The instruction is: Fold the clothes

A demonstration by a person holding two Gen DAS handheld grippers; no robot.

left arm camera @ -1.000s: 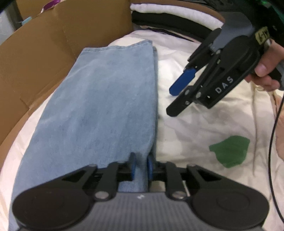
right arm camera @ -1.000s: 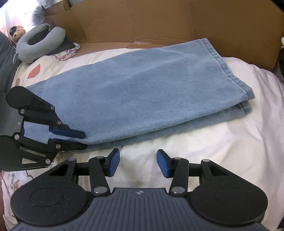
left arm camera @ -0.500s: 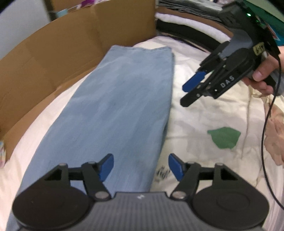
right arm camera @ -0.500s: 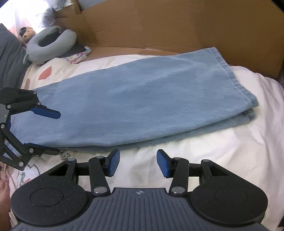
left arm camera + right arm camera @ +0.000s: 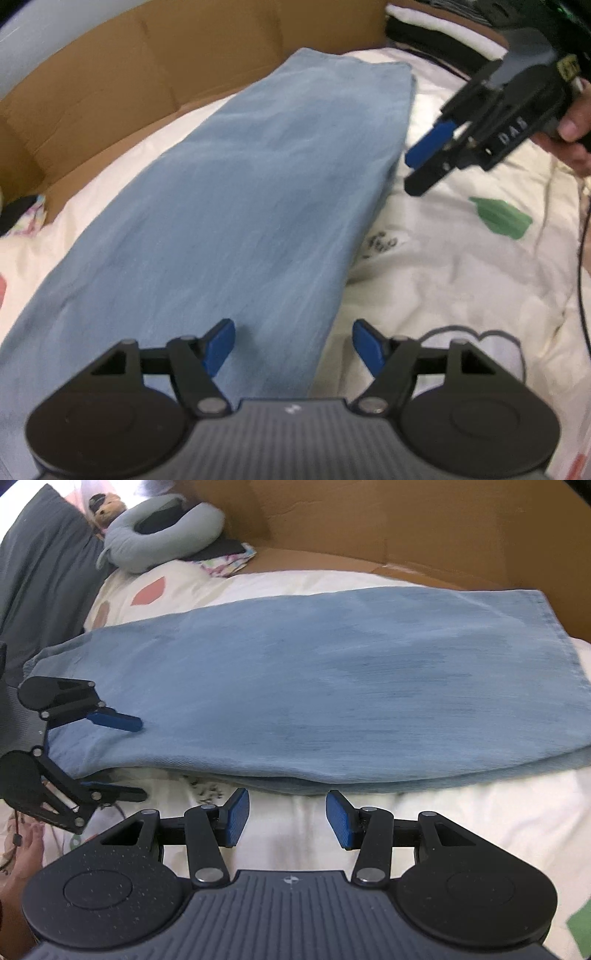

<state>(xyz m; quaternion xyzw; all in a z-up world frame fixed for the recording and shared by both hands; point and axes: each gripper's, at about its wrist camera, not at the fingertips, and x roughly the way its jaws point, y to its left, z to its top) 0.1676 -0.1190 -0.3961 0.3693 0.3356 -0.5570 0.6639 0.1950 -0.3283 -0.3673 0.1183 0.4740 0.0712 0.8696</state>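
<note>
1. Right wrist view: the jeans point(image 5: 295, 686) lie flat, doubled lengthwise, their long axis running across just beyond the right gripper point(image 5: 288, 818), whose jaws gape empty.
2. The left gripper point(image 5: 122, 757) is wide open (holding nothing), straddling the jeans' near edge at one end.
3. Under the jeans: a white bedspread point(image 5: 424, 812); behind them, cardboard point(image 5: 406, 528).

Setting: home bedroom. Evidence: printed white duvet point(image 5: 424, 823) as work surface; dark pillow point(image 5: 40, 565) and grey neck pillow point(image 5: 162, 528) at 10–11 o'clock; flattened cardboard point(image 5: 406, 520) at 12 o'clock; stacked folded garments point(image 5: 443, 26) at 1 o'clock, left wrist view.
</note>
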